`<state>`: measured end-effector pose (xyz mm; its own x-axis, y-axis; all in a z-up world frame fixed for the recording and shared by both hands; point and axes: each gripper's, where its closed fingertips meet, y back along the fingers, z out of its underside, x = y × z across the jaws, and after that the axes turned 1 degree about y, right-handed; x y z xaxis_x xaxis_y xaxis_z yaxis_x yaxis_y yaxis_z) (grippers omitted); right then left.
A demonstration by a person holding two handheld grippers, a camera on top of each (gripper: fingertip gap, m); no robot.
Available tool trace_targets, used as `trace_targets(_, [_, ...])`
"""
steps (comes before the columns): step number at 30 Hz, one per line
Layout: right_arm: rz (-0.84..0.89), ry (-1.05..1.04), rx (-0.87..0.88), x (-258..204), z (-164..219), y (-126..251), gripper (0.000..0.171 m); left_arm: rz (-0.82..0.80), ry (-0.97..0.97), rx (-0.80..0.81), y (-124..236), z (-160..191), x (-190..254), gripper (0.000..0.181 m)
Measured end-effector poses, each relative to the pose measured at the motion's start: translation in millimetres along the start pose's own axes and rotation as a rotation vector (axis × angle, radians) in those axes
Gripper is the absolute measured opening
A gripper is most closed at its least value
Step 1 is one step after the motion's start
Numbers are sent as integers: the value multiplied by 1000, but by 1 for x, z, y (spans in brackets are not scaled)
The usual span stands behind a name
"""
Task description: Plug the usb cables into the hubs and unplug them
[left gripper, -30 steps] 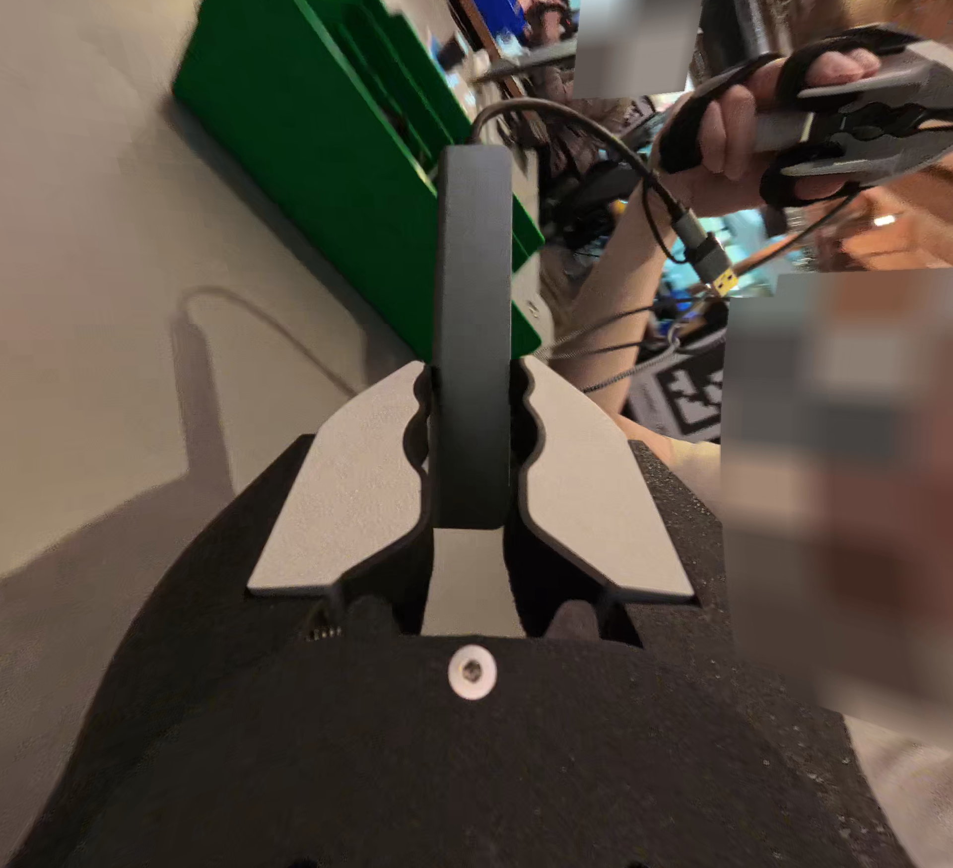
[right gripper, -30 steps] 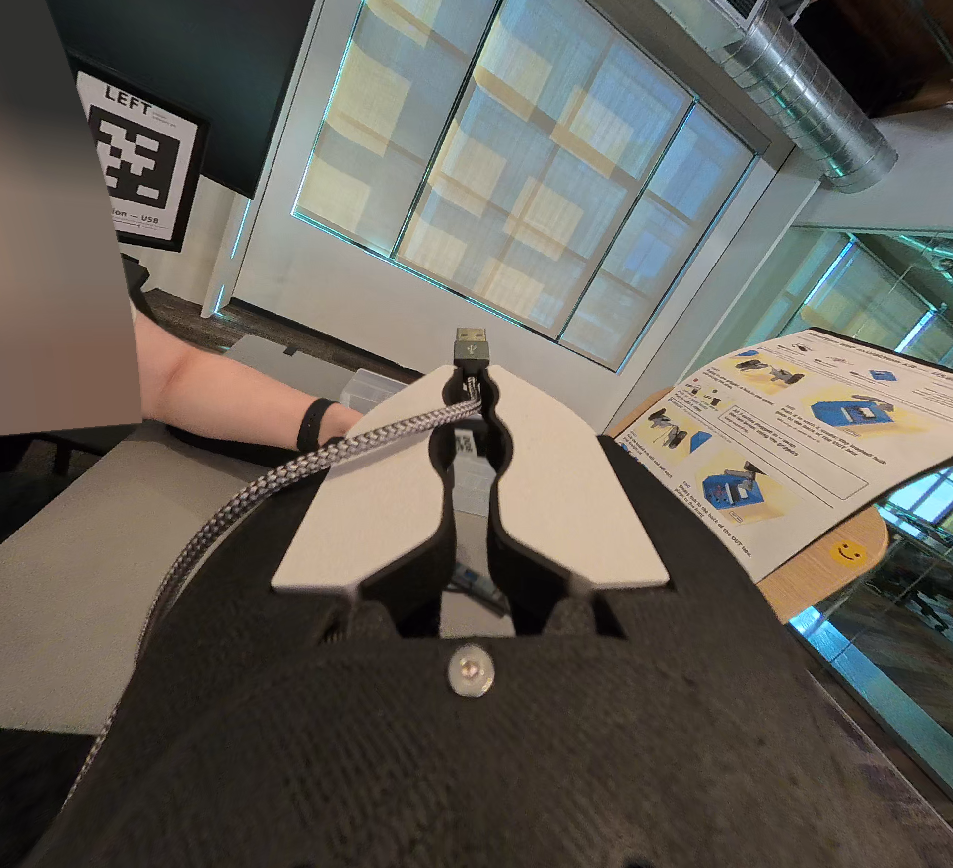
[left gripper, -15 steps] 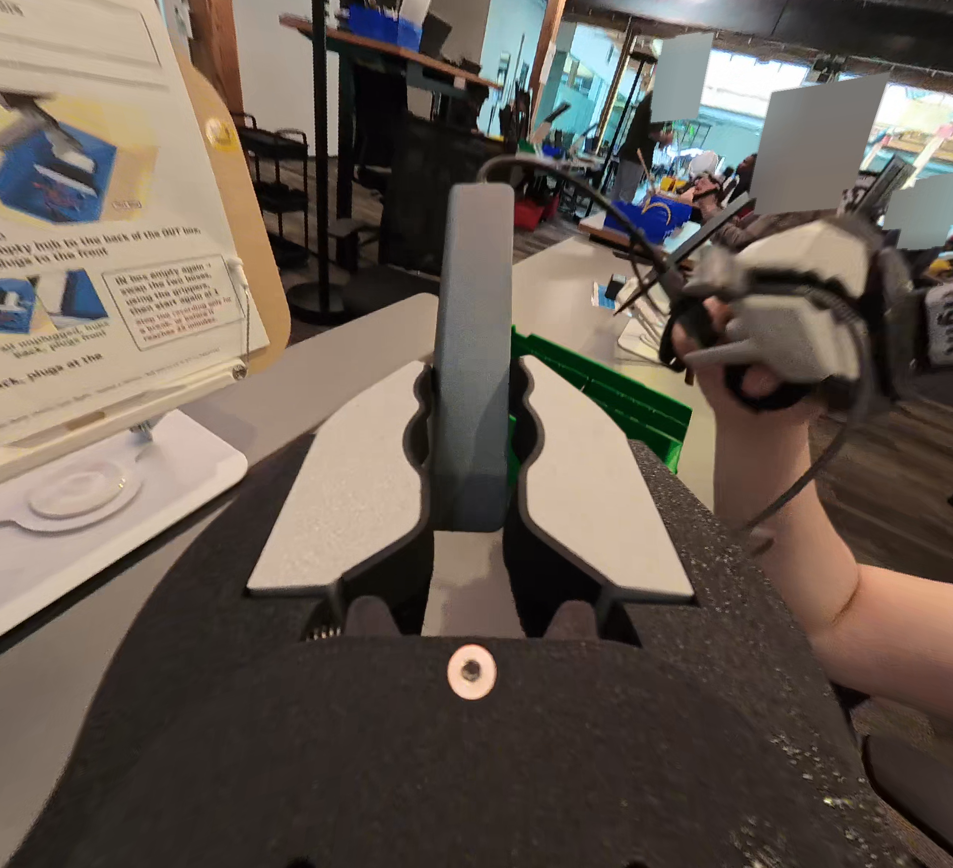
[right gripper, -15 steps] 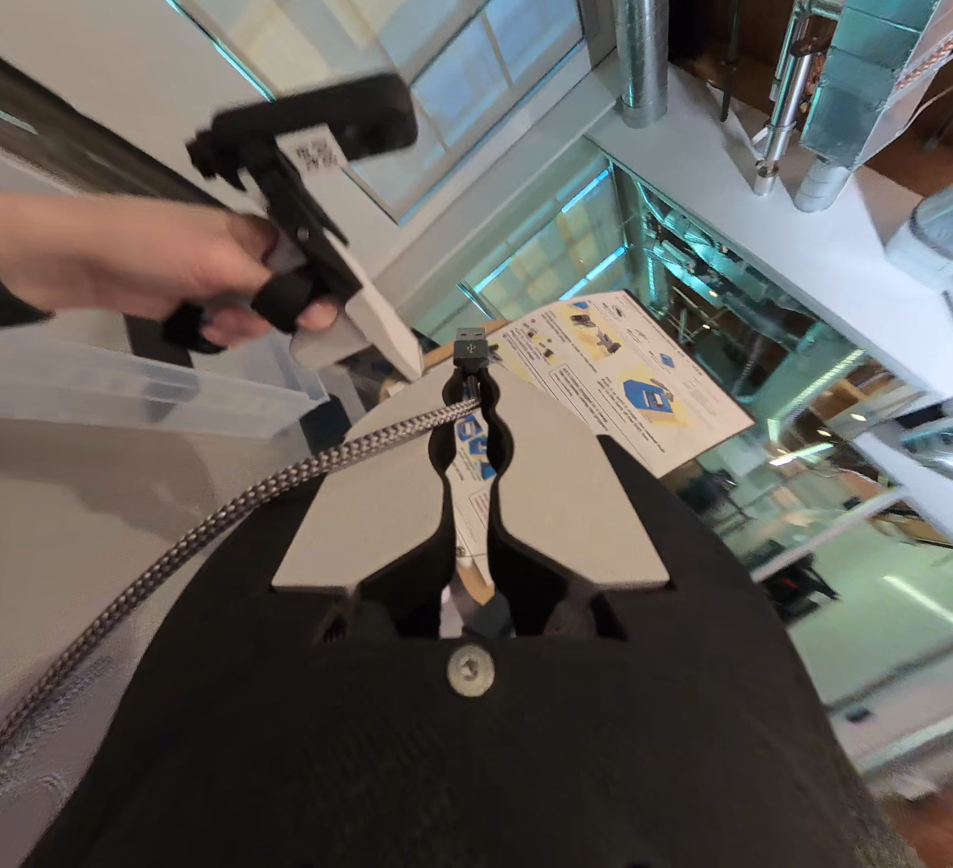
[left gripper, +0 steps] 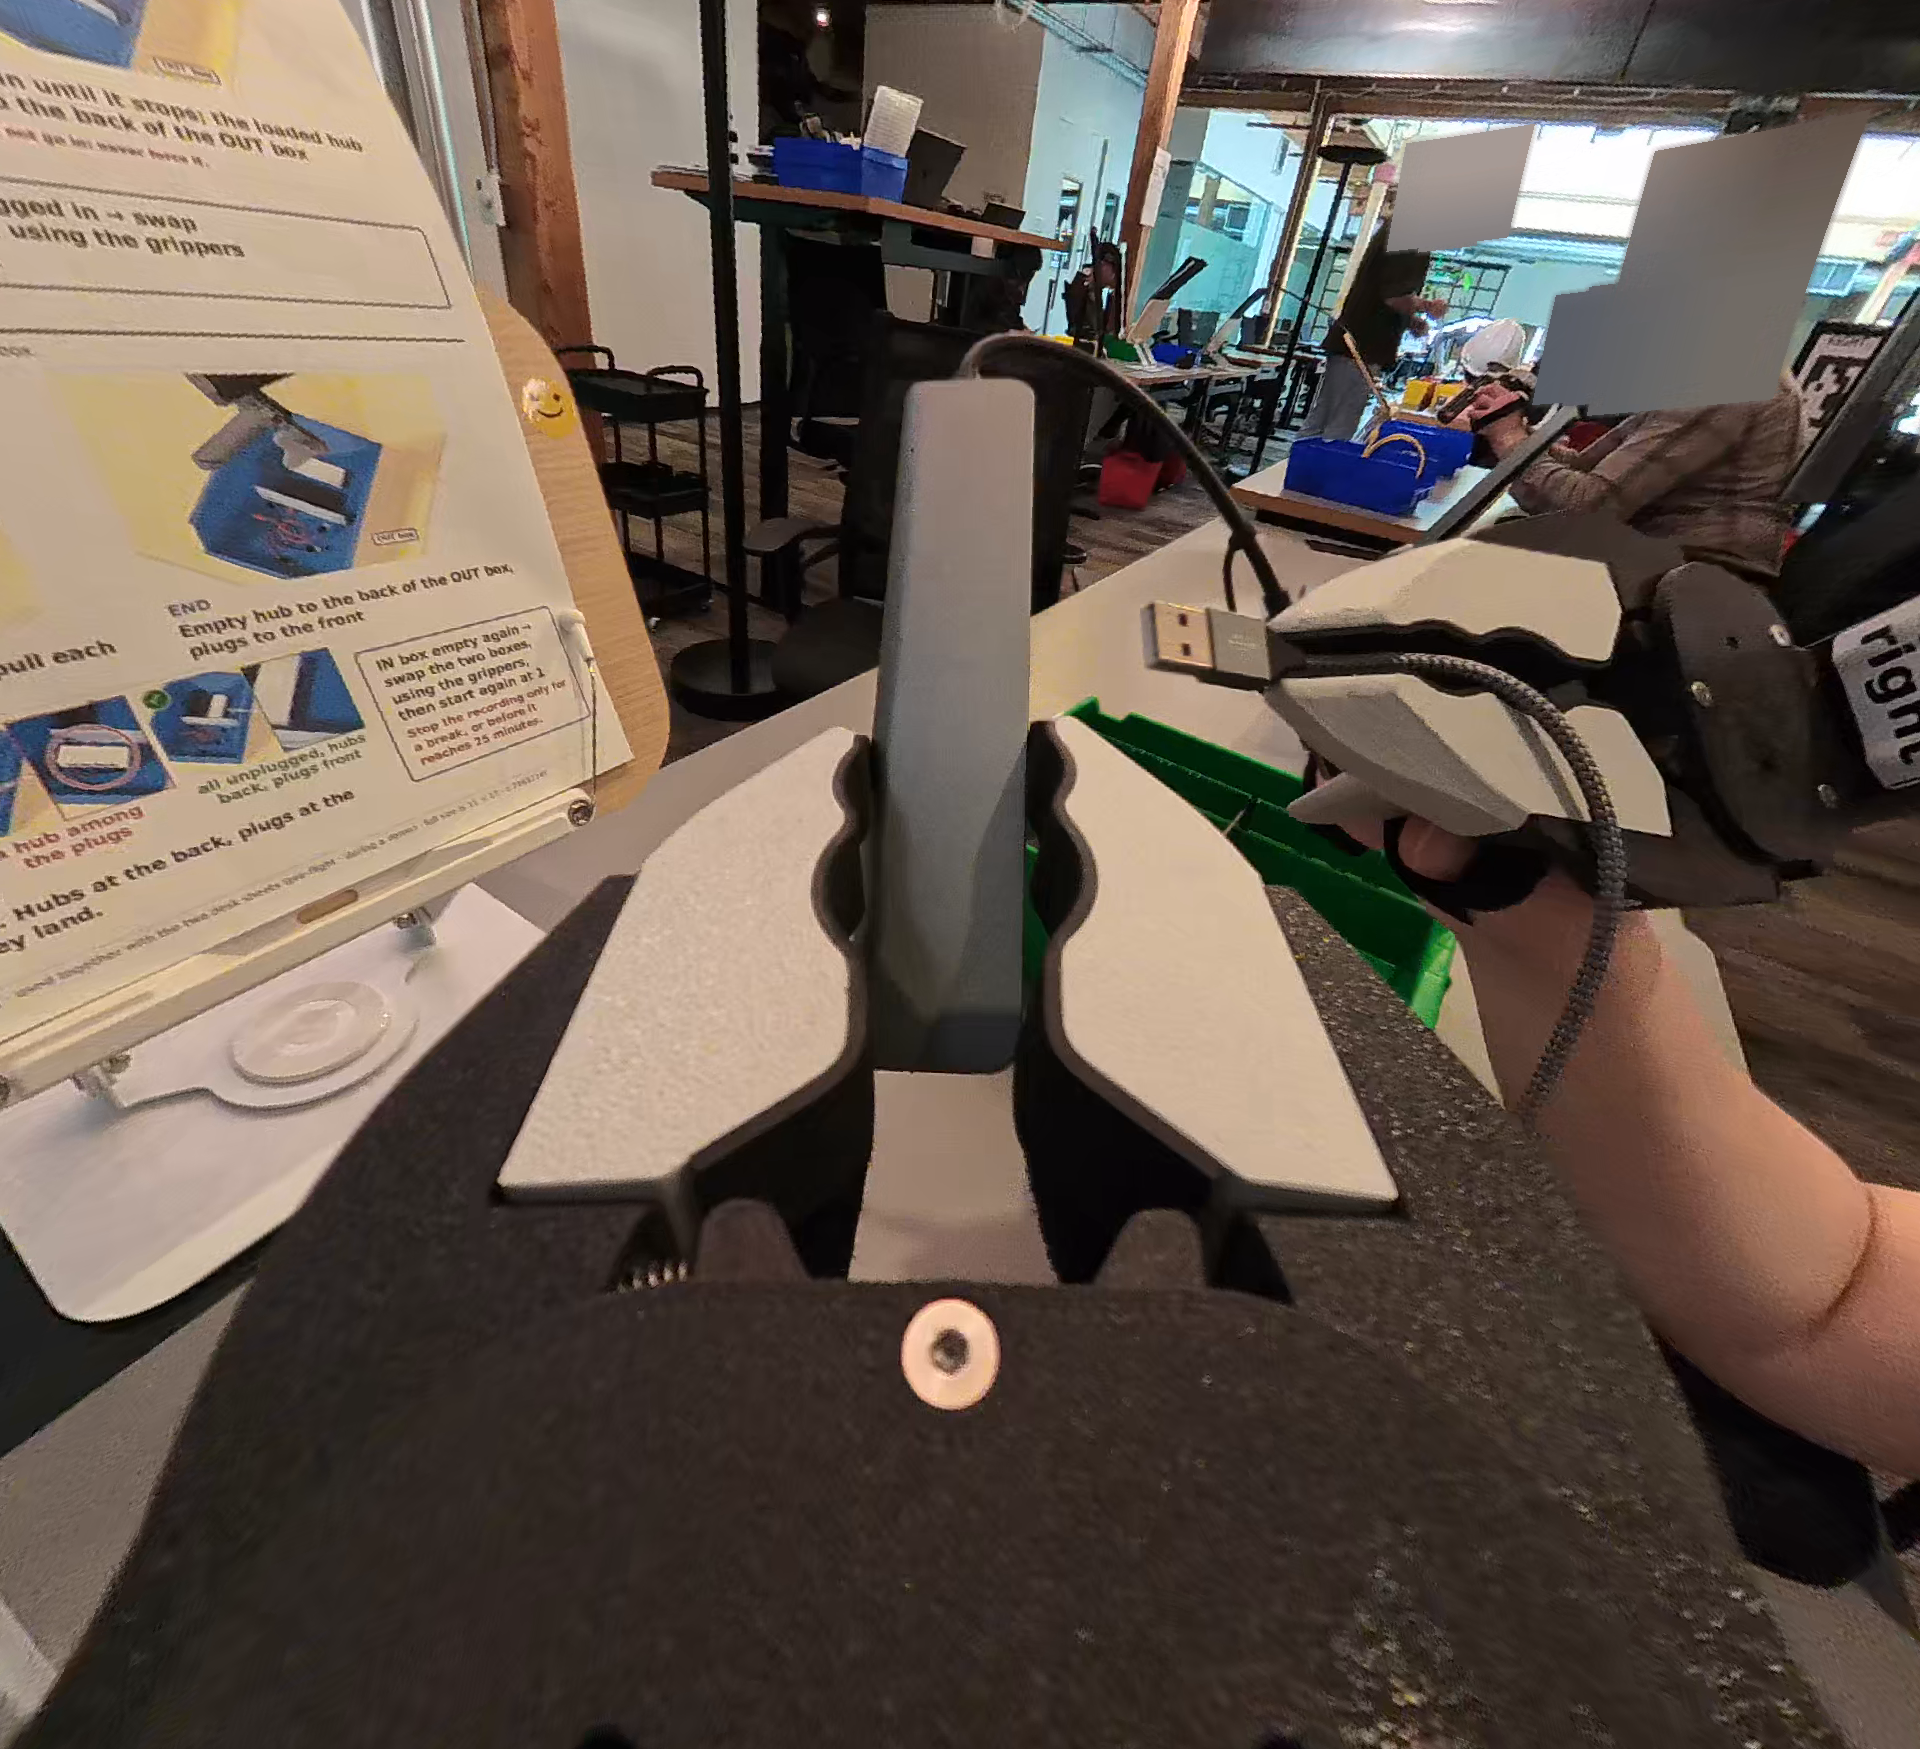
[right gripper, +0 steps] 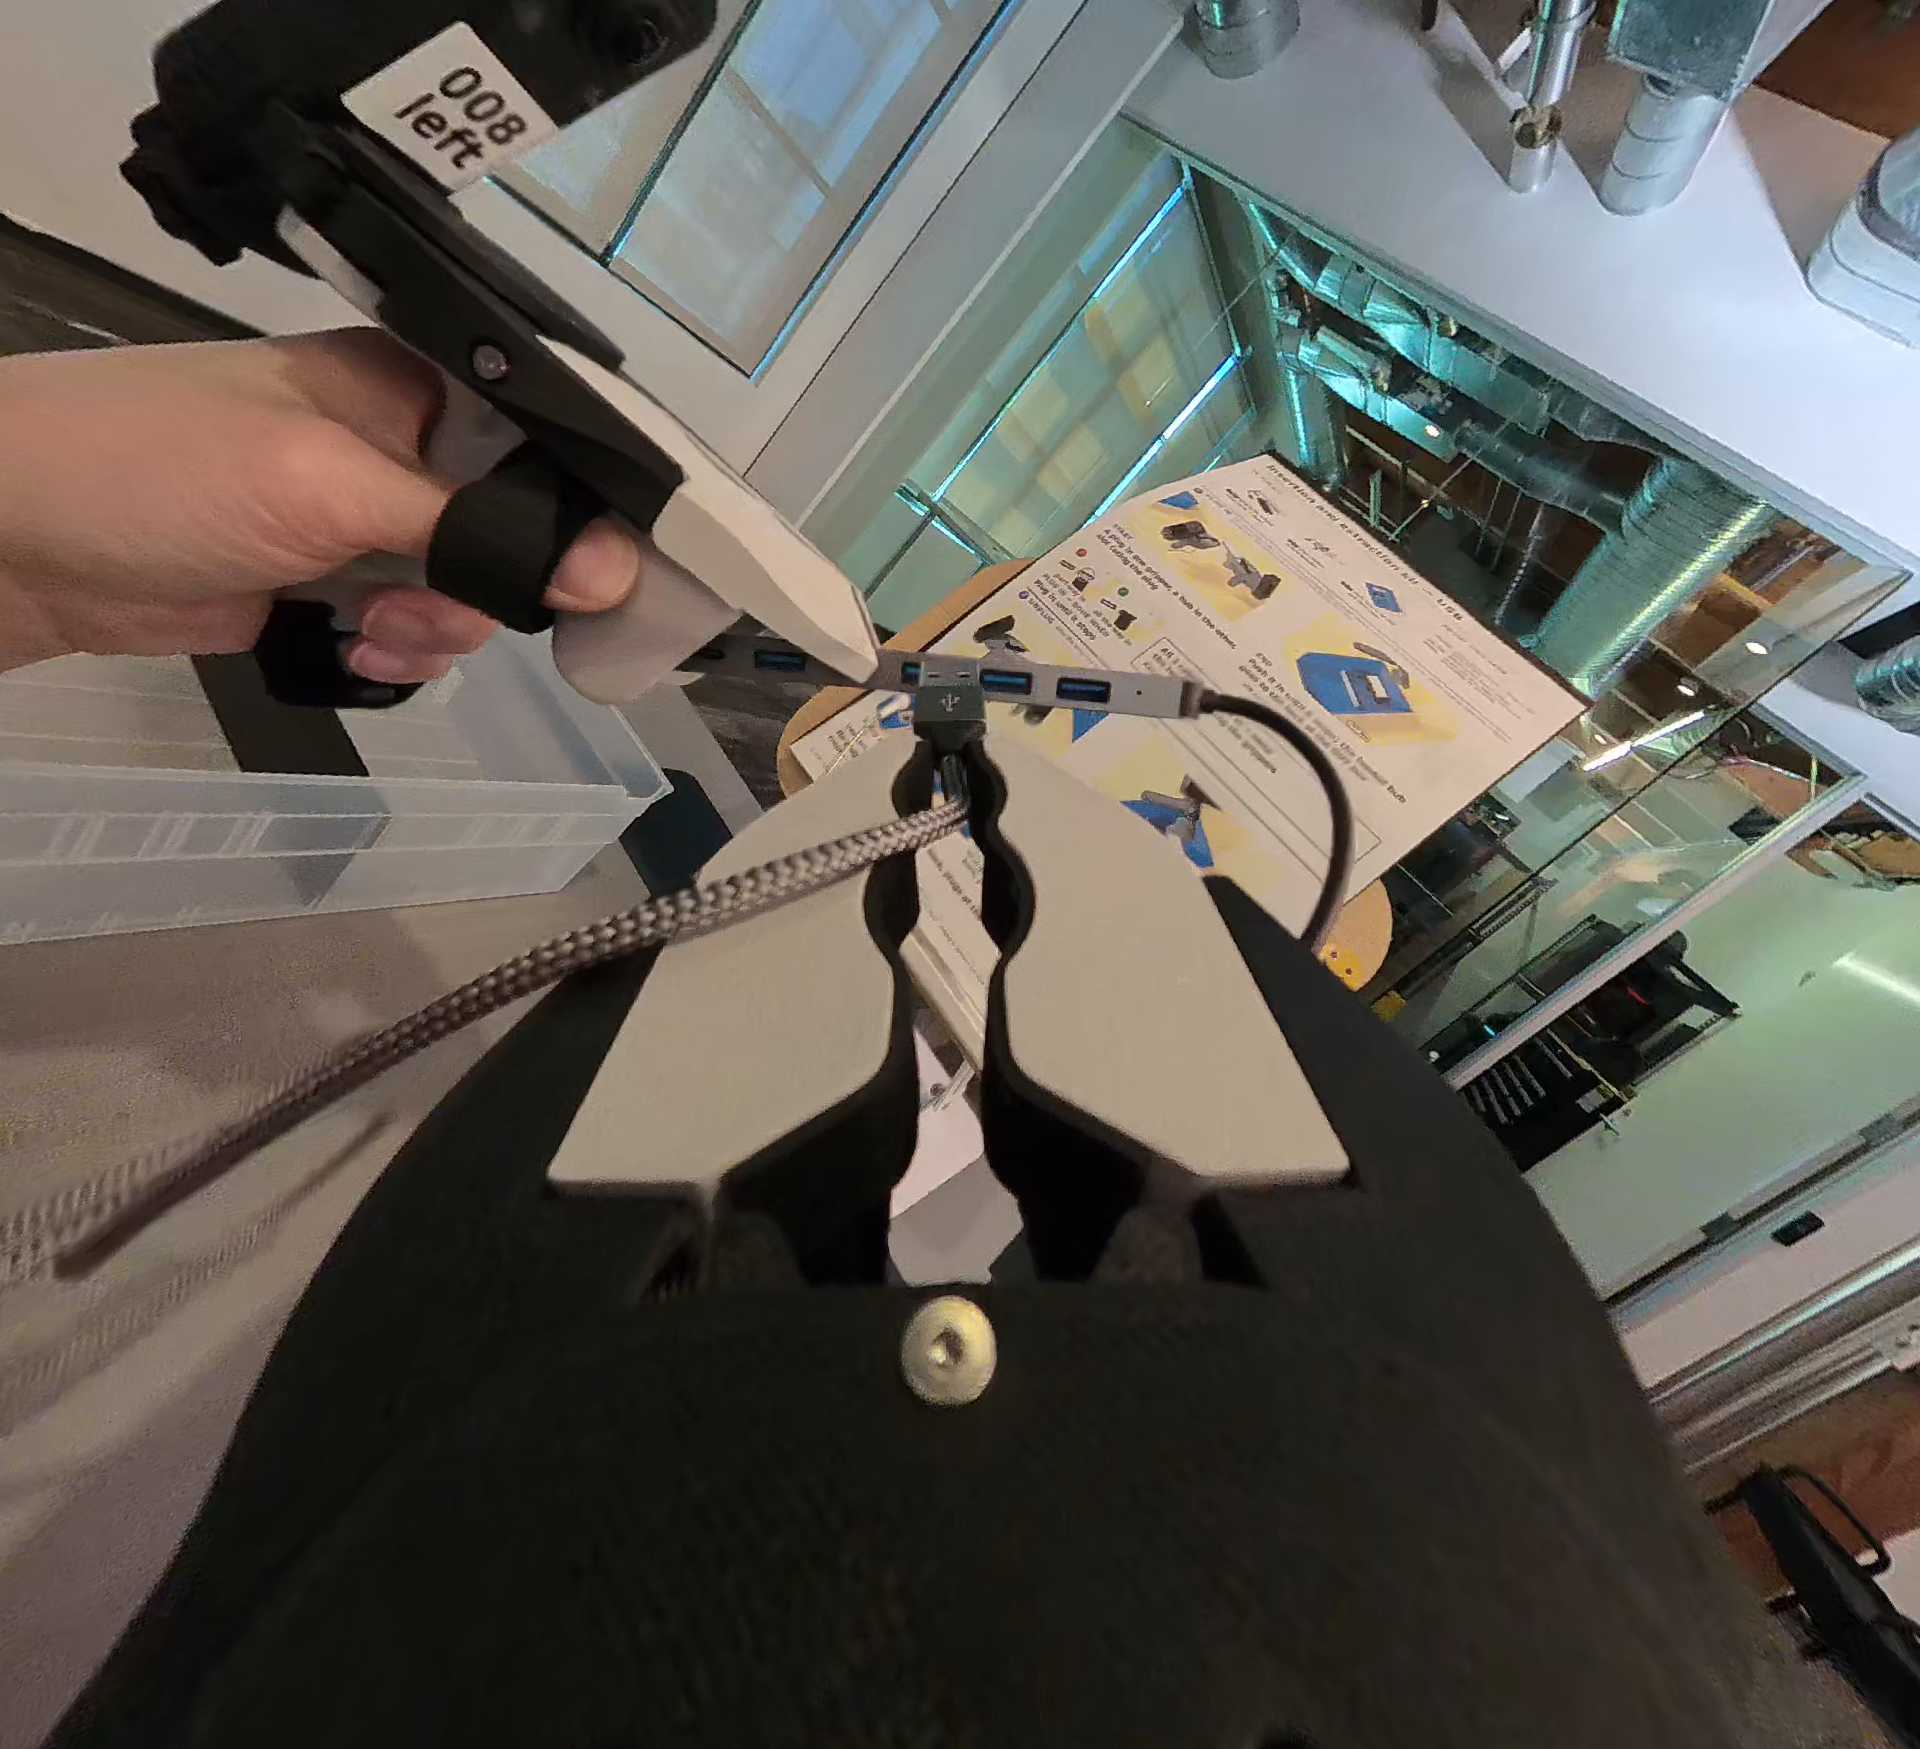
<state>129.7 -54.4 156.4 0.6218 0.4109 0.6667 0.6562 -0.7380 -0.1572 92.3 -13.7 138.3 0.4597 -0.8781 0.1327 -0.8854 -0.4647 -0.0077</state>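
My left gripper [left gripper: 951, 764] is shut on a grey USB hub [left gripper: 961, 639], held upright in the air, its black lead curving off the top. My right gripper [right gripper: 948, 769] is shut on a grey USB plug [right gripper: 948, 700] with a braided cable [right gripper: 623, 920] trailing left. In the right wrist view the hub [right gripper: 1049, 686] lies crosswise with its blue ports facing me, and the plug tip sits right at one port; I cannot tell whether it is inserted. In the left wrist view the right gripper [left gripper: 1283, 660] holds the plug [left gripper: 1205, 639] a short way right of the hub.
A green bin [left gripper: 1278, 826] sits on the grey table behind the hub. An instruction sheet on a wooden stand [left gripper: 260, 452] stands at the left. A clear plastic box [right gripper: 312, 816] lies left in the right wrist view. A person's hands hold both grippers. Spacing between my two grippers at the tips: around 7 cm.
Both grippers have swung round to face each other. The right gripper has brought the plug close to the hub's ports. The grips on hub and plug are unchanged.
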Motion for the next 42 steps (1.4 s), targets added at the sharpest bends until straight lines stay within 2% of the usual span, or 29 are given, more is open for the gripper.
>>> trace_targets(11, [26, -25, 3, 7, 1, 1, 7, -10, -72, 36, -5, -8, 20, 28])
trace_targets(26, [10, -51, -50, 5, 2, 1, 7, -43, -125, 53, -7, -11, 24, 28])
trace_targets(30, [29, -93, -50, 6, -1, 2, 7, -82, -182, 72, -6, -14, 26, 28])
trace_targets(36, [46, -69, -18, 7, -6, 3, 7, -190, -377, 71, -4, -18, 31, 28])
trace_targets(42, [71, -53, 34, 7, -14, 5, 7, -175, -423, 91, -3, -21, 39, 28])
